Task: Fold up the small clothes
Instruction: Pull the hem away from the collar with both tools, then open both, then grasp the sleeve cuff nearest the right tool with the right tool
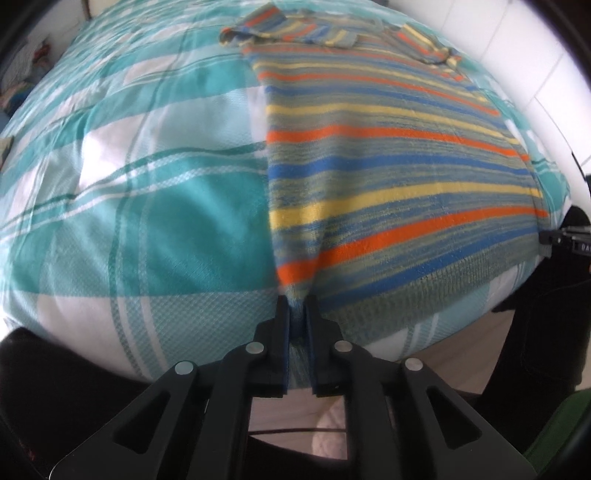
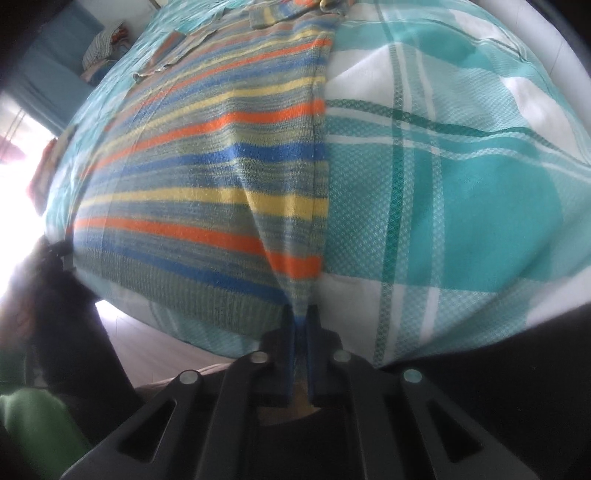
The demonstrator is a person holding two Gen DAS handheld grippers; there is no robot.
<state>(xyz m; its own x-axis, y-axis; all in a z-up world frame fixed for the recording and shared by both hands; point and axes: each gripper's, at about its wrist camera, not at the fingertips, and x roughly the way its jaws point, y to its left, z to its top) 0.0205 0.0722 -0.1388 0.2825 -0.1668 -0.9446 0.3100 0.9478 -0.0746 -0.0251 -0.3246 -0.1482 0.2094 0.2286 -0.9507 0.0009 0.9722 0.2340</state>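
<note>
The left claw [image 1: 297,306] points steeply down with its two black fingers [image 1: 282,325] clamped on the near left corner of a striped knit sweater [image 1: 388,177]; a pinch of the ribbed hem is bunched between the pads, and the knit rises in a tented crease from the tips. Ahead of this claw the sweater lies spread flat, its orange, yellow, blue and grey-green stripes running crosswise, with the straight left side edge leading away from the tips. At the far end the sleeves [image 1: 295,31] are folded in across the chest. To the left of the claw and under the sweater lies a teal-and-white plaid bedspread [image 1: 147,184] covering the bed. Off to the right, at the sweater's other near corner, part of the other tool shows dark at the frame's edge.

The right claw [image 2: 301,314] also points steeply down, its fingers [image 2: 314,332] pressed together on the sweater's [image 2: 207,166] near right corner, hem fabric caught between them and a crease running up from the tips. The sweater stretches away ahead and to the left of this claw, its right side seam lining up just beyond the tips. To the right spreads the plaid bedspread [image 2: 461,184]. Below the bed's near edge a pale floor [image 2: 147,343] shows, and a green sleeve [image 2: 40,432] sits at lower left.
</note>
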